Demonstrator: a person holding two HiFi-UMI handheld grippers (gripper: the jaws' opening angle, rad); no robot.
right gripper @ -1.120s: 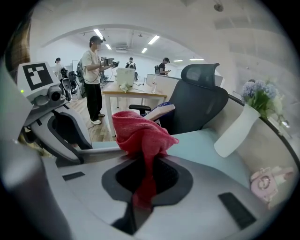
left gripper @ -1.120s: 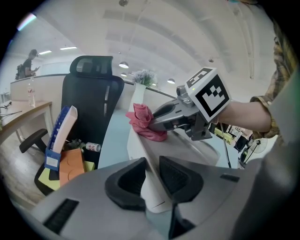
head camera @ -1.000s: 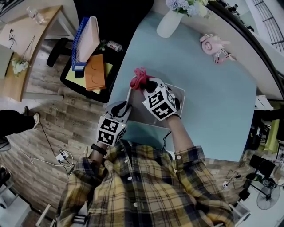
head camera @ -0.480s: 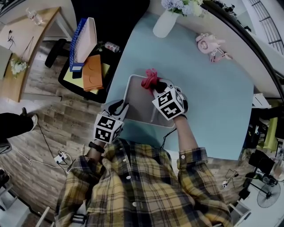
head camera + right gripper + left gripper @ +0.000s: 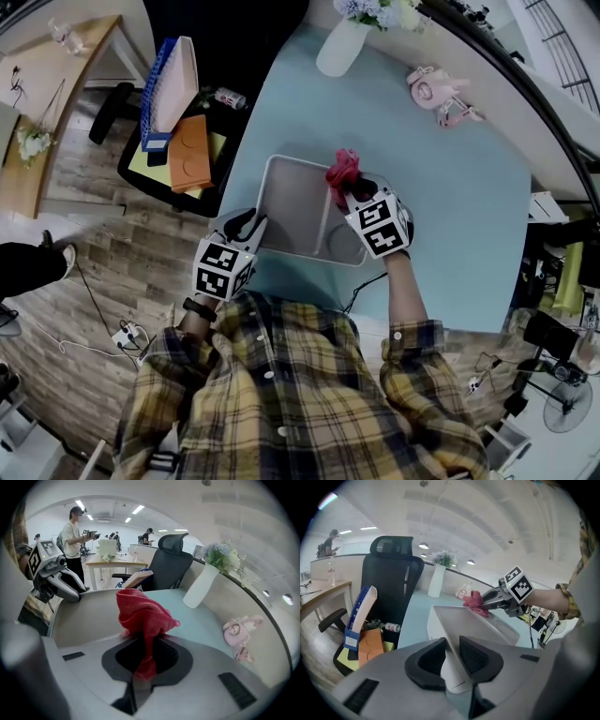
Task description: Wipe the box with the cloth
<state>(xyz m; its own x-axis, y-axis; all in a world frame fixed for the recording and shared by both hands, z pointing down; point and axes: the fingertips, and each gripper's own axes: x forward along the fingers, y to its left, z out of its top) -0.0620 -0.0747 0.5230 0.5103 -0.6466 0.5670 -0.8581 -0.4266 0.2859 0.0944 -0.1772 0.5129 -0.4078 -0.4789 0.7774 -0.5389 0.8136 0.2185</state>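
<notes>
**Left gripper clamping box, right gripper holding cloth at far rim**

Head view, left side: an office chair (image 5: 141,131) is sitting off the table's 9 o'clock edge, carrying a blue file rack (image 5: 155,89) and an orange folder (image 5: 190,152). The left gripper (image 5: 253,225) is gripping the white box (image 5: 295,211) at its 8 o'clock corner. In the left gripper view its jaws are standing a narrow way apart and pinching the thin box wall (image 5: 450,644) between the pads. The box is lying open-side-up on the light-blue table (image 5: 450,187), near the person's edge. The right gripper (image 5: 350,186) is hovering at the box's 1 o'clock. Its jaws are closing tight on a red cloth (image 5: 341,170), which is bunching up ahead of the pads (image 5: 143,613) and sitting at the far rim. A white vase (image 5: 339,47) is standing at 12 o'clock, and a pink toy phone (image 5: 436,94) is lying at 2 o'clock.
</notes>
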